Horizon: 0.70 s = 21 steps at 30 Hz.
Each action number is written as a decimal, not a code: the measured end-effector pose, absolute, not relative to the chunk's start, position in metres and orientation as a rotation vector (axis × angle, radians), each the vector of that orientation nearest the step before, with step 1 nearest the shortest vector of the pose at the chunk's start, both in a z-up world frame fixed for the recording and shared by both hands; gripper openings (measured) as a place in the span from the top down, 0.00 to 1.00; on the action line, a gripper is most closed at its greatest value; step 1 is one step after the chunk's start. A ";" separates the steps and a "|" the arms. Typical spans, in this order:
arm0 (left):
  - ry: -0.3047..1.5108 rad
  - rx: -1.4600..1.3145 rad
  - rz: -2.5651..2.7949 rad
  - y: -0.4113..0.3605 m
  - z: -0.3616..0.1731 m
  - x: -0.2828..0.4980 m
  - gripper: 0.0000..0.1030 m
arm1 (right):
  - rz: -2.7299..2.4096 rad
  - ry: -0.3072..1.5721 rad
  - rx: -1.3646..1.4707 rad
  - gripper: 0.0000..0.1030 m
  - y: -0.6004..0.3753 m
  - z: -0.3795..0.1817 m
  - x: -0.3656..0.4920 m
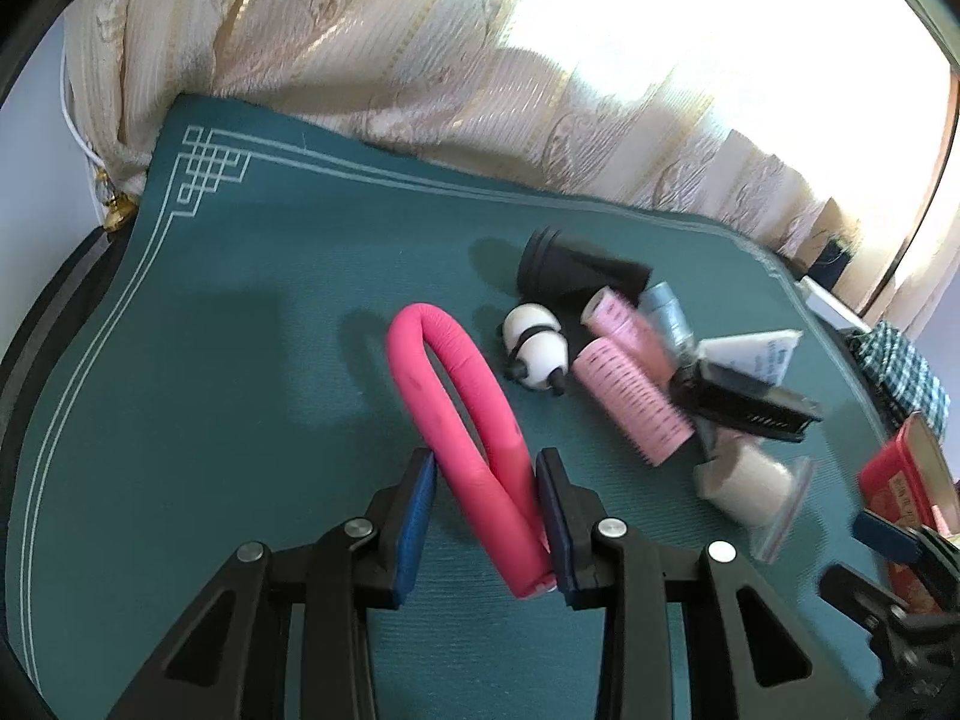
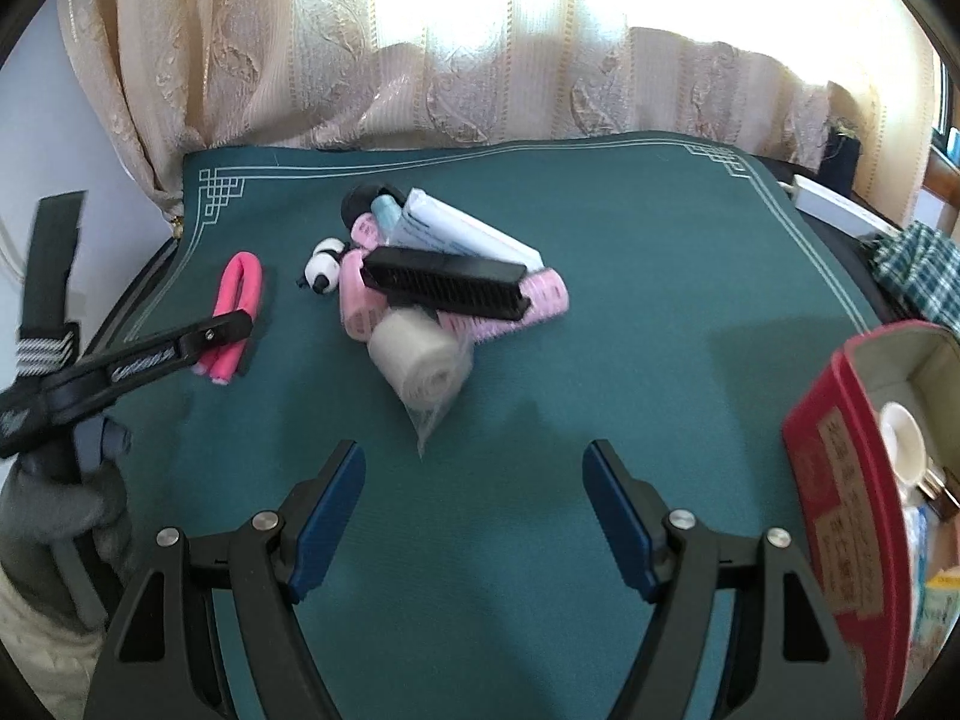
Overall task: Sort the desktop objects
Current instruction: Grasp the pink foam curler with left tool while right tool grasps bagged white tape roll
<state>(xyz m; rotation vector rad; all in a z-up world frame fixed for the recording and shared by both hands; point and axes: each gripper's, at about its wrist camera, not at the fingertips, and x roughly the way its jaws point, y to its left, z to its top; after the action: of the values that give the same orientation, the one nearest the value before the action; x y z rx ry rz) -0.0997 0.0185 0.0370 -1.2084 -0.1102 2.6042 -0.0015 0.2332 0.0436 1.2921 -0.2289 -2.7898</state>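
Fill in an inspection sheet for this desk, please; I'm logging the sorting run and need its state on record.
Surface: green mat with pale line border, covering the desk.
Job's things: bent pink foam curler; a pile of pink hair rollers, black comb, panda figure, white tube, bagged white roll.
Clutter: red box at the right edge, open, with items inside.
Grippers: left tongs closed on the pink foam curler; right tongs open, nothing between them.
Cables: nothing seen.
Surroundings: cream patterned curtain behind; checked cloth at right.
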 end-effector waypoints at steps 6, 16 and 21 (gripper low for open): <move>-0.123 -1.174 2.587 0.020 0.037 -0.094 0.65 | -2.758 -0.245 1.313 0.24 0.224 0.037 -0.035; -0.125 -1.156 2.564 0.026 0.040 -0.090 0.65 | -2.703 -0.249 1.372 0.51 0.208 0.020 -0.069; -0.122 -1.156 2.560 0.027 0.040 -0.091 0.65 | -2.714 -0.240 1.344 0.53 0.207 0.023 -0.059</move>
<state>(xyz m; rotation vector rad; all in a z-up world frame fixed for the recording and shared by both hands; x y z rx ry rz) -0.0906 0.0266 0.0404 -1.1560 -0.1224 2.5605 -0.0592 0.2074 0.0228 1.3440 -0.2405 -2.7139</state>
